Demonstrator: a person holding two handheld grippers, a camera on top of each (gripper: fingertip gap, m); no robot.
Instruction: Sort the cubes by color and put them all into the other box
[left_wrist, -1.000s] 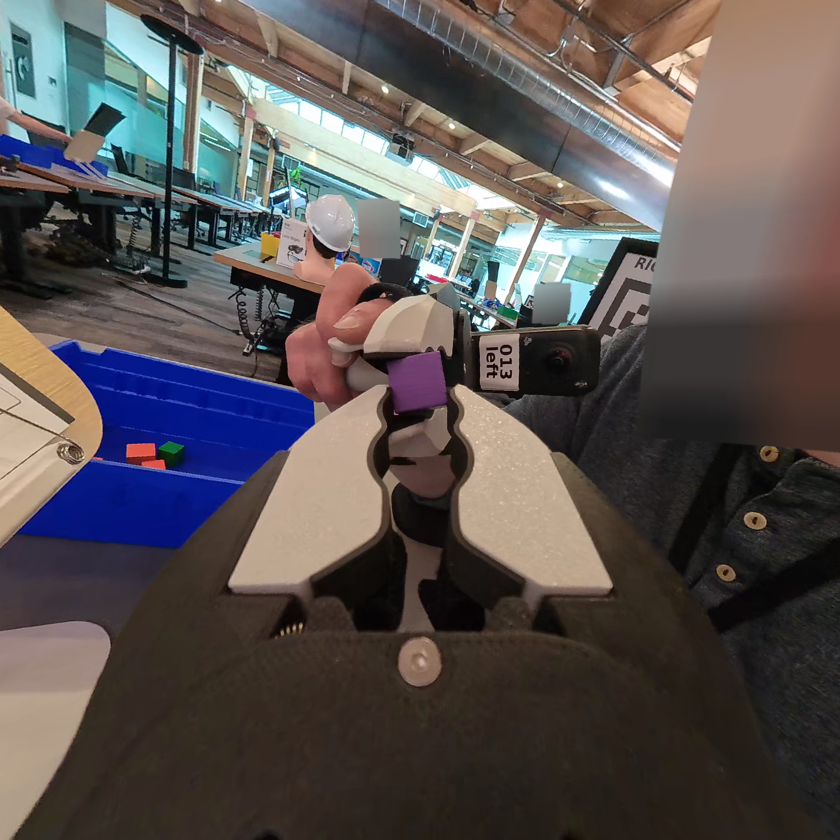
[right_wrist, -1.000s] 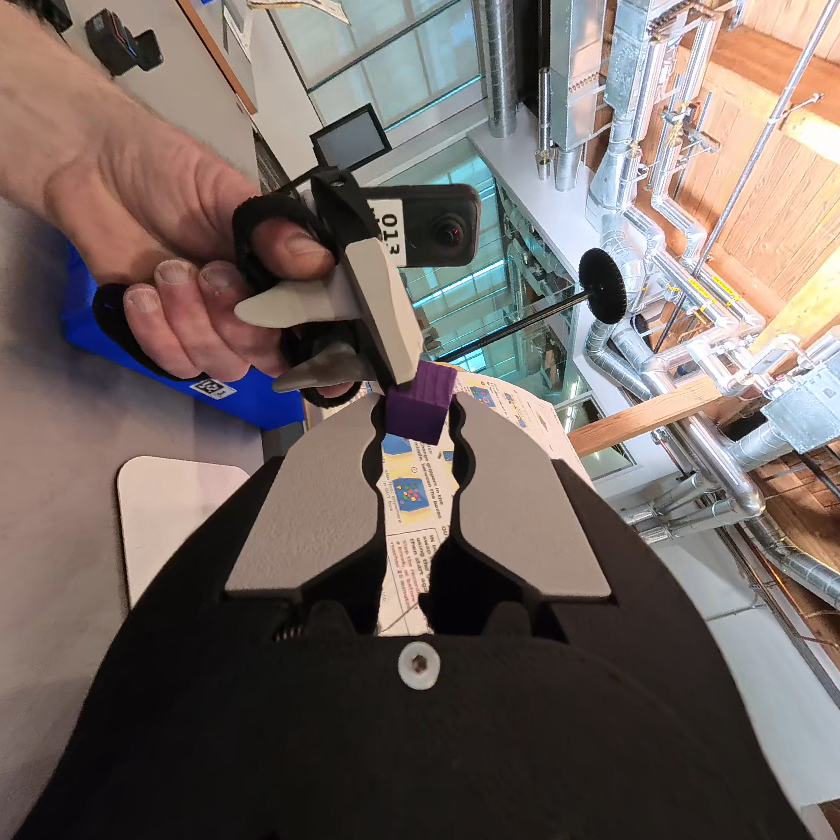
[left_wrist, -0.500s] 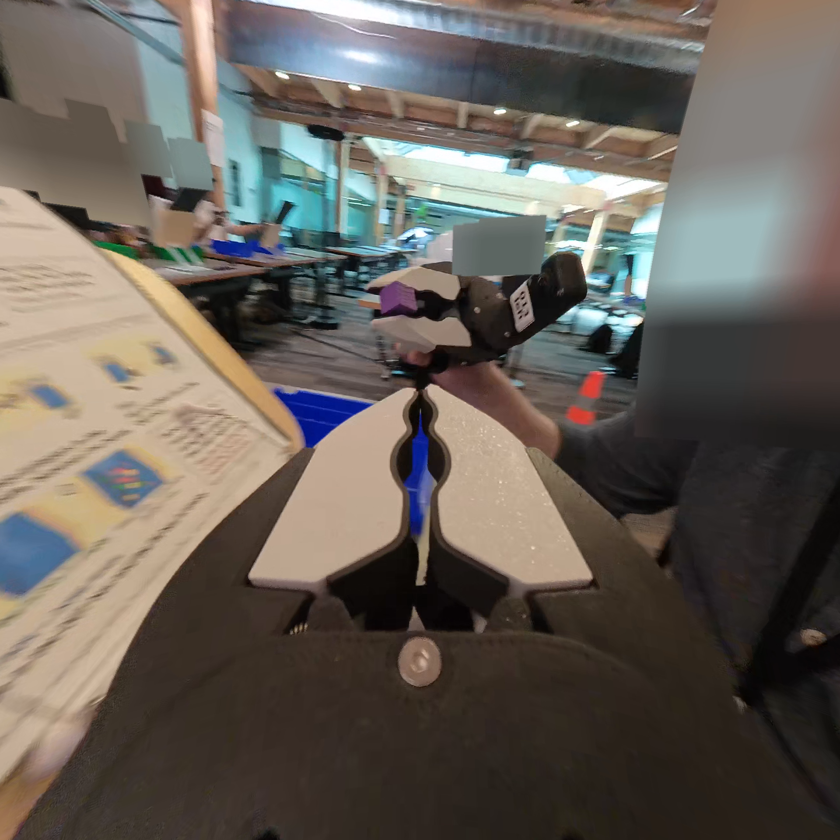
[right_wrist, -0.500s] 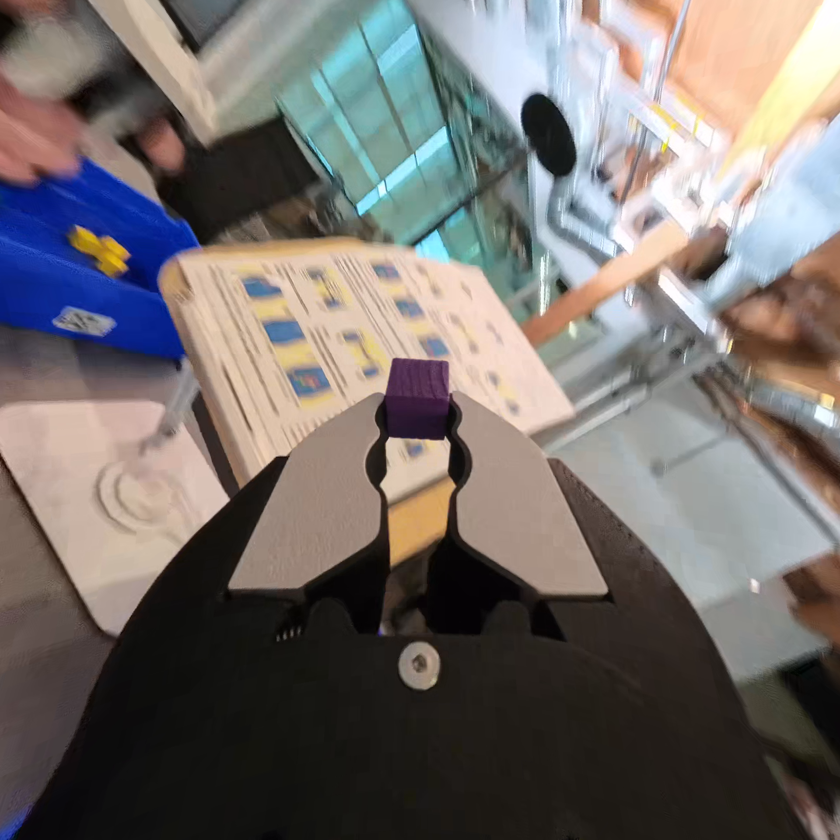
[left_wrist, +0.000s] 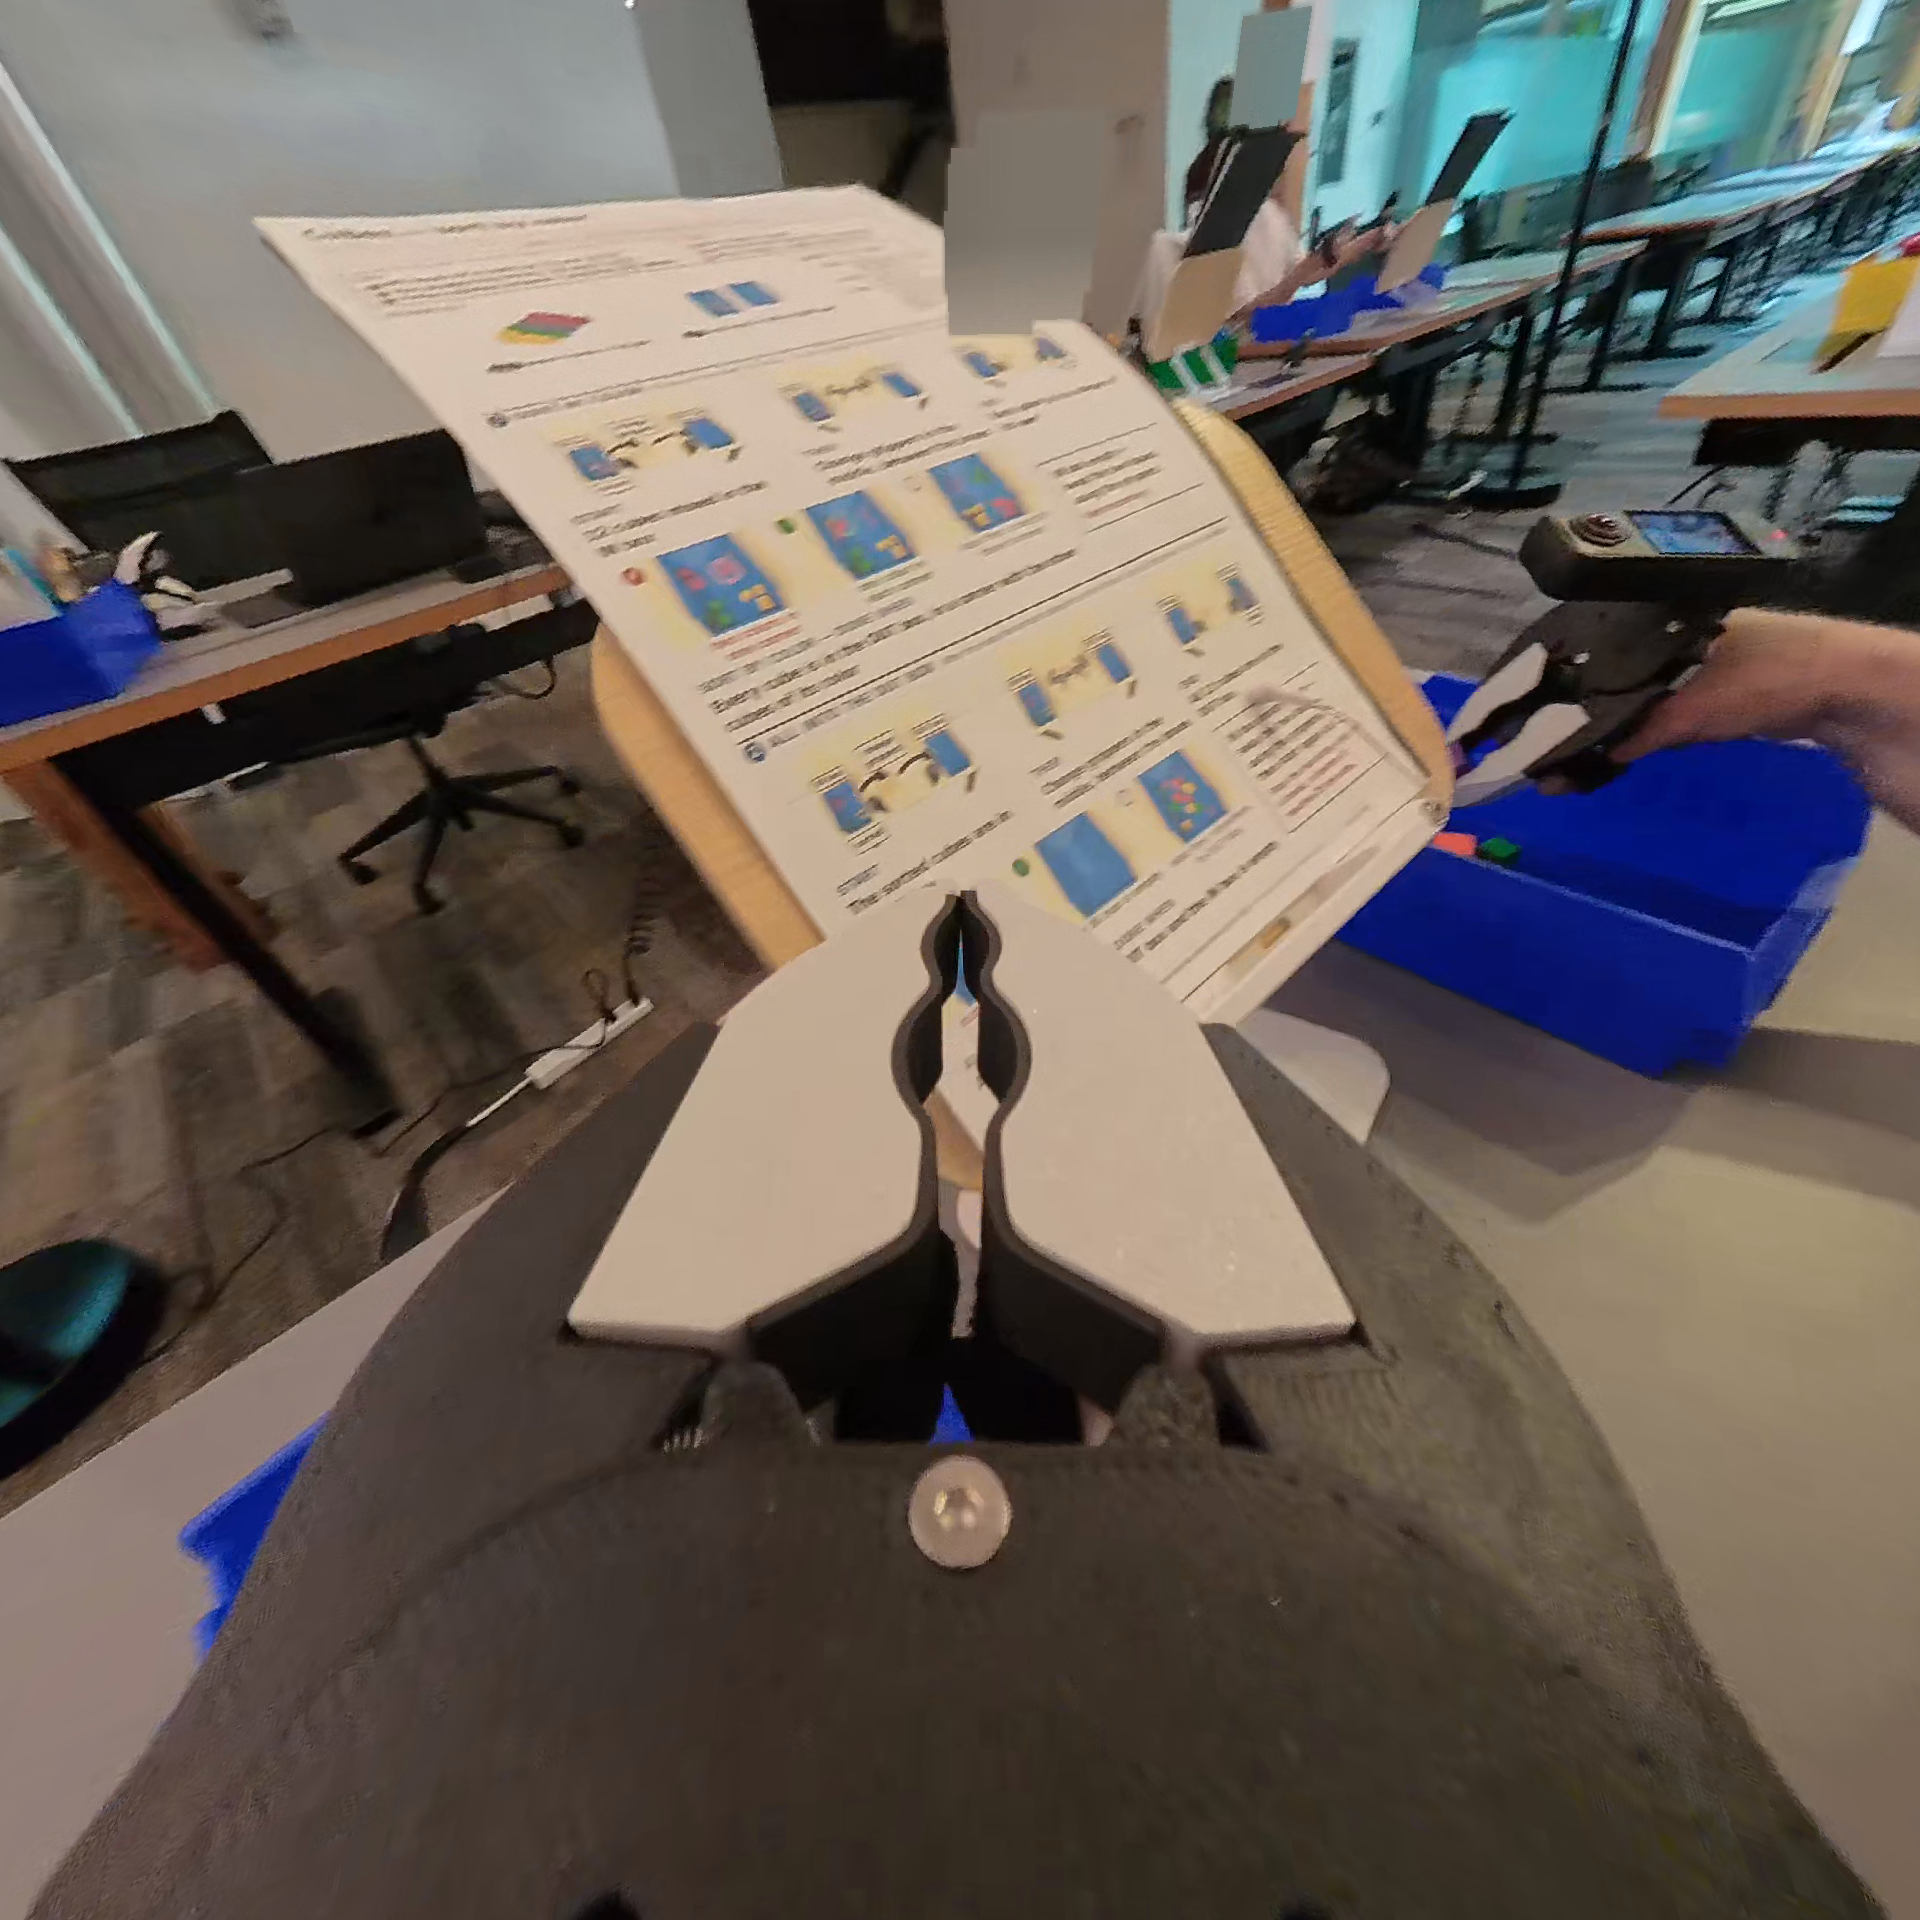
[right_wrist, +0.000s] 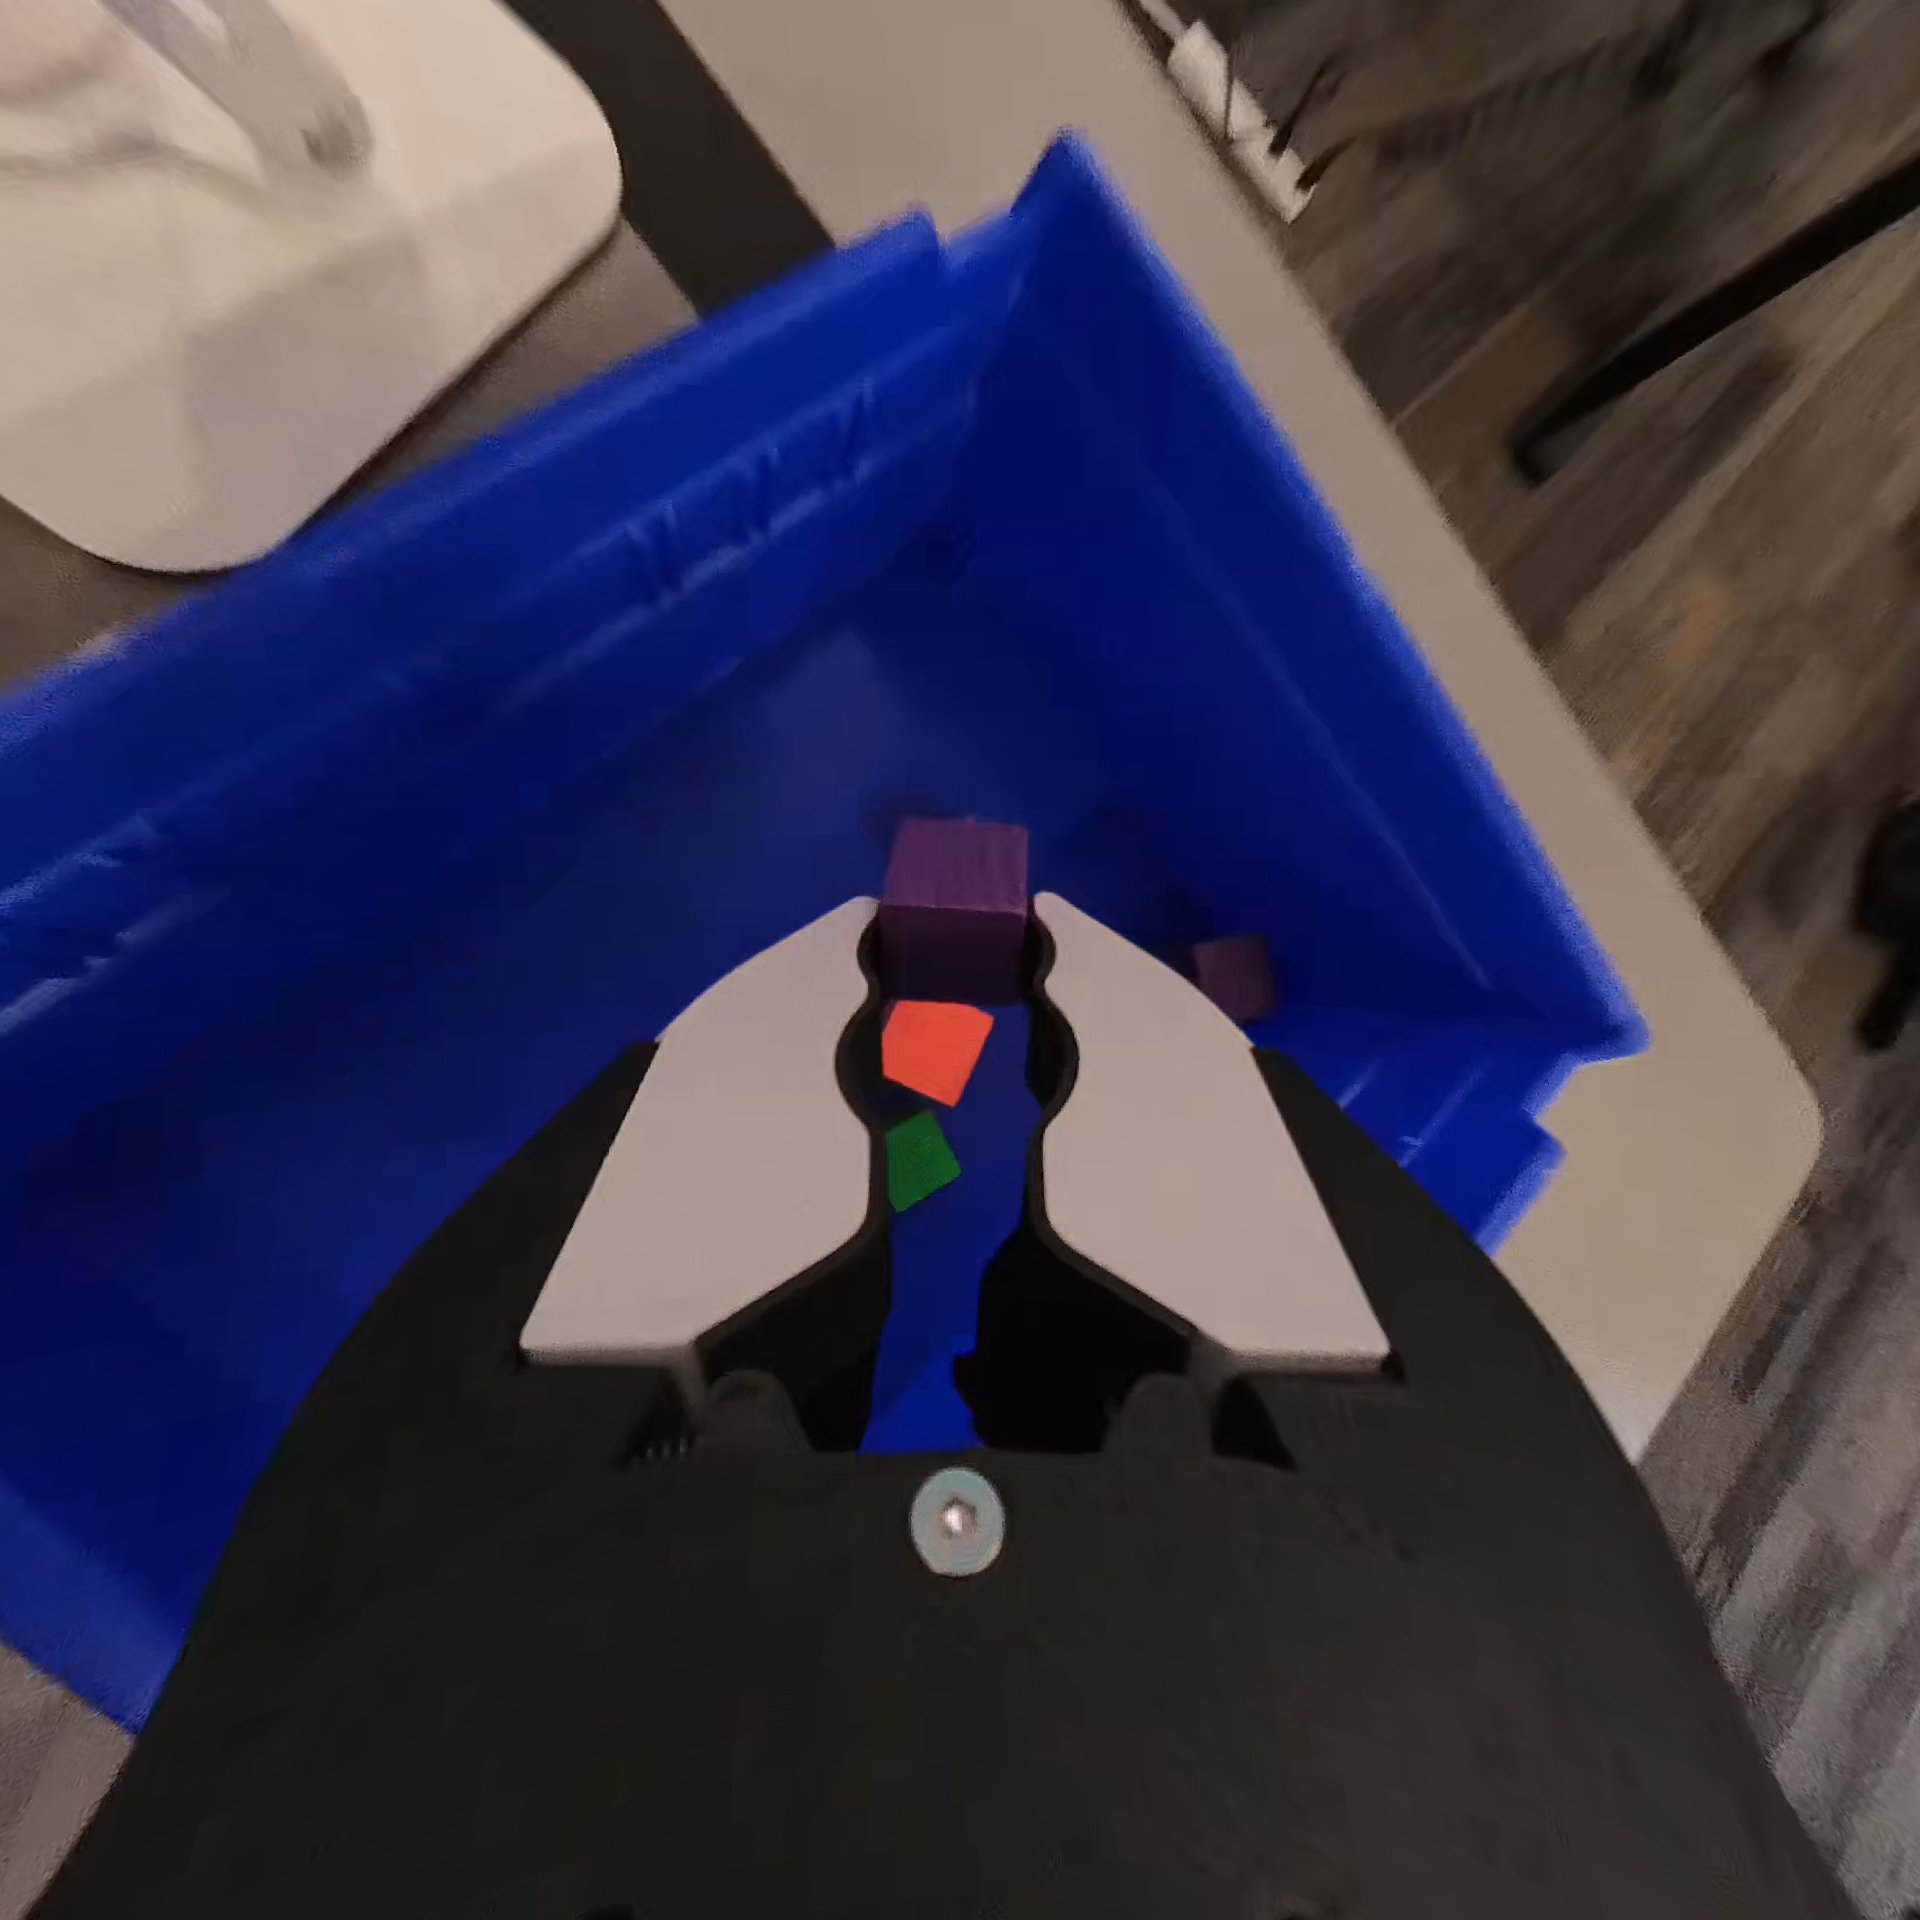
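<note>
1. Purple cube (right_wrist: 954, 914) sits clamped between the fingertips of the right gripper (right_wrist: 954, 935), both pads pressing its sides, above the inside of a blue box (right_wrist: 1195, 499).
2. On the box floor below lie an orange-red cube (right_wrist: 932, 1049) and a green cube (right_wrist: 918, 1158), seen through the gap between the fingers; a second purple cube (right_wrist: 1234, 975) lies near the box's far corner, partly behind the right finger.
3. The left gripper (left_wrist: 964, 906) has its tips meeting with nothing between them, pointing at an instruction sheet (left_wrist: 883, 582) propped on a wooden stand (left_wrist: 1320, 582).
4. From the left wrist view, the right gripper (left_wrist: 1475, 743) reaches over the blue box (left_wrist: 1621, 966), which rests on the grey table (left_wrist: 1662, 1299) just beside the stand.
</note>
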